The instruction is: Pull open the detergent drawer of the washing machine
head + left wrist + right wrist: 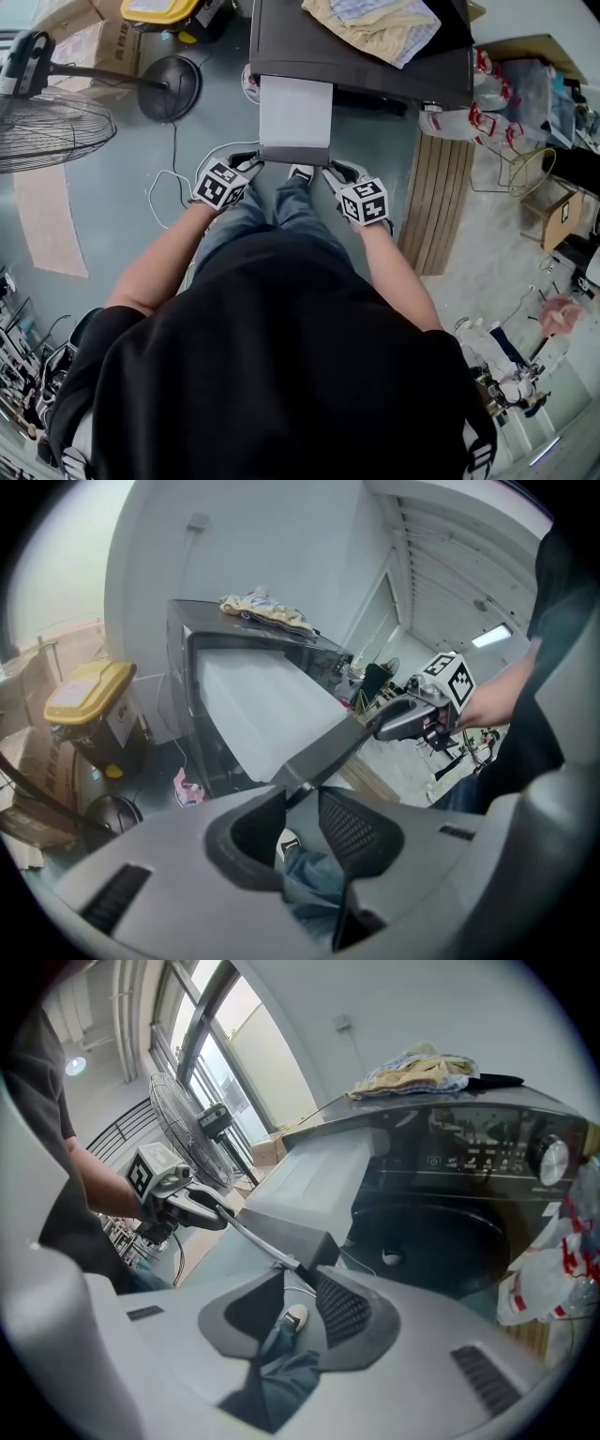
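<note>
The dark washing machine (pixel 375 56) stands ahead of me with its pale detergent drawer (pixel 295 112) pulled far out toward me. The drawer's dark front panel (pixel 295 155) spans between both grippers. My left gripper (pixel 255 161) sits at the panel's left end (pixel 295 775); its jaws straddle the lower lip with a sliver of gap beside the pad (pixel 347 827). My right gripper (pixel 330 169) straddles the panel's right corner (pixel 314 1246) the same way, jaws slightly apart. Each gripper shows in the other's view: right gripper (pixel 412 714), left gripper (pixel 187 1204).
A crumpled cloth (pixel 375 23) lies on the machine's top. A standing fan (pixel 47 131) with a round base (pixel 169 89) and floor cables (pixel 169 178) are at the left. A slatted wooden board (pixel 445 197) and plastic bags (pixel 487 94) are at the right. A yellow-lidded bin (pixel 89 691) stands beside the machine.
</note>
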`<state>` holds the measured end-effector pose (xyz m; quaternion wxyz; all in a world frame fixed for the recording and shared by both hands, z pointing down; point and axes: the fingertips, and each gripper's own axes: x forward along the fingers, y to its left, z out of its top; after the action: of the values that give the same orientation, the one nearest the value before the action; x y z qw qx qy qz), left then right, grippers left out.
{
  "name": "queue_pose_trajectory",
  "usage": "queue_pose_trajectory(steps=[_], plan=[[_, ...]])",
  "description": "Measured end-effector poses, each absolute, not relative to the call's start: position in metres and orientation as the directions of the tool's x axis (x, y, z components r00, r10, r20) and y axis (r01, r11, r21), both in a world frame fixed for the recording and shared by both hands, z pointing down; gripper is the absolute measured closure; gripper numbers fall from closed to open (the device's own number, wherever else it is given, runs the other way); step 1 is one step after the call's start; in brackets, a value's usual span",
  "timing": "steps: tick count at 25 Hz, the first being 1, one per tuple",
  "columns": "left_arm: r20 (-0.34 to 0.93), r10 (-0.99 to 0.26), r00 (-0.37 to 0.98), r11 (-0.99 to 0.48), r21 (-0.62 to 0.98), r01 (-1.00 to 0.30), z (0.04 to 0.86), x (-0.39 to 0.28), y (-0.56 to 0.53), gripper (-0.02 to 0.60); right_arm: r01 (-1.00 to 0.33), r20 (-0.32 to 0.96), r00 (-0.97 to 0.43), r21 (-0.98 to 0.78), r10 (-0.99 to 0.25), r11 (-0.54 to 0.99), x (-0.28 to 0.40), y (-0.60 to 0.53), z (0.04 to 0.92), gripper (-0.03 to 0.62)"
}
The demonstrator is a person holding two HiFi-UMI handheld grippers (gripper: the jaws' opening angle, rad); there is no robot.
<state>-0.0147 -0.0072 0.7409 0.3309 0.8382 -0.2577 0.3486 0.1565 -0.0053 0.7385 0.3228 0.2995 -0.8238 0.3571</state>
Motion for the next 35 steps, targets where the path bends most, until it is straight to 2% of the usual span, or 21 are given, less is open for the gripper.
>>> queue_pose_trajectory(steps=[19, 26, 35], plan=[[0.748, -0.157, 0.645, -0.647, 0.416, -0.639, 0.729, -0.018, -0.009, 0.459, -0.731, 0.731, -0.623, -0.417, -0.279, 0.54, 0.161, -0.001, 0.722, 0.48], [0.744, -0.138, 0.654, -0.69, 0.402, -0.602, 0.72, -0.025, -0.014, 0.449, -0.76, 0.71, -0.611, -0.402, -0.35, 0.511, 0.169, -0.012, 0.694, 0.48], [0.699, -0.207, 0.684, -0.692, 0.389, -0.608, 0.689, -0.041, -0.046, 0.449, -0.8, 0.666, -0.579, -0.353, -0.47, 0.485, 0.163, -0.048, 0.651, 0.493]])
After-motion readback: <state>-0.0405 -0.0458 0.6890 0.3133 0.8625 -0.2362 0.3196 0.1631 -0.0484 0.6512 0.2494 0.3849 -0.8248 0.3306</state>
